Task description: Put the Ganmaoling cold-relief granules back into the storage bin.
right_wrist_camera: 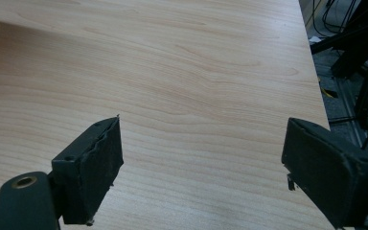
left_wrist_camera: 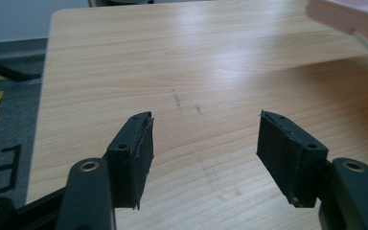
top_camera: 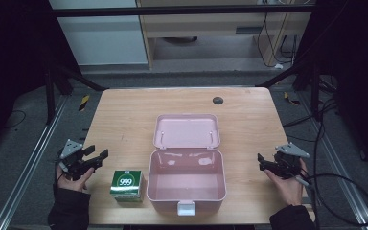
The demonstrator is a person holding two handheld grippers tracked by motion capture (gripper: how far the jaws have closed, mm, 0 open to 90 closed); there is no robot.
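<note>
A pink plastic box (top_camera: 186, 179) stands open in the middle of the wooden table (top_camera: 124, 120), its lid (top_camera: 187, 130) laid back flat behind it and a white latch at its front. A small green and white carton (top_camera: 126, 185) marked 999 sits just left of the box. My left gripper (top_camera: 97, 155) hovers at the table's left edge, left of the carton, open and empty (left_wrist_camera: 205, 127). My right gripper (top_camera: 260, 162) hangs at the right edge, right of the box, also open with nothing between its jaws (right_wrist_camera: 203, 143). A corner of the pink box (left_wrist_camera: 350, 17) shows at the upper right of the left gripper view.
A dark round spot (top_camera: 218, 100) marks the table's far side. Black frame bars (top_camera: 182, 9) and cables (top_camera: 335, 187) surround the table, and a metal rail (top_camera: 28, 163) runs along the floor at left.
</note>
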